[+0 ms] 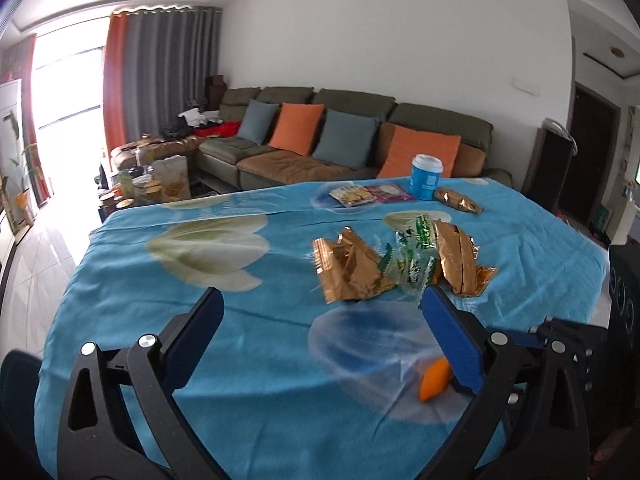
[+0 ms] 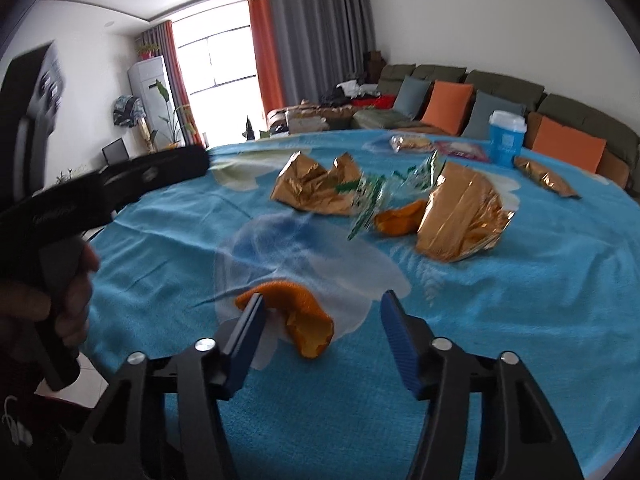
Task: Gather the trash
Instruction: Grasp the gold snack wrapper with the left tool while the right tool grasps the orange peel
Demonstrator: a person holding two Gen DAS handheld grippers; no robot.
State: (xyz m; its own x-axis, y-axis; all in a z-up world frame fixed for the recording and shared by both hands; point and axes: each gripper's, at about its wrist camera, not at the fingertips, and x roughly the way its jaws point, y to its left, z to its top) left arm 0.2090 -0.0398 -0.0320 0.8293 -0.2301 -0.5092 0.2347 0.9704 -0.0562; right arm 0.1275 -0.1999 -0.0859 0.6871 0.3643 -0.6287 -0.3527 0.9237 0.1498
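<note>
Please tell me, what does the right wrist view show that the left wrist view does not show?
Only the right wrist view: a second orange peel among the wrappers, a hand on the other tool, a white air conditioner.

Only the left wrist view: a dark door.

Both: the near orange peel, gold wrappers, the blue cup, the sofa.

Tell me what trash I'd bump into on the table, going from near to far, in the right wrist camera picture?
Near orange peel between the jaws → second orange peel → green-and-clear wrapper → snack packet at the far edge.
</note>
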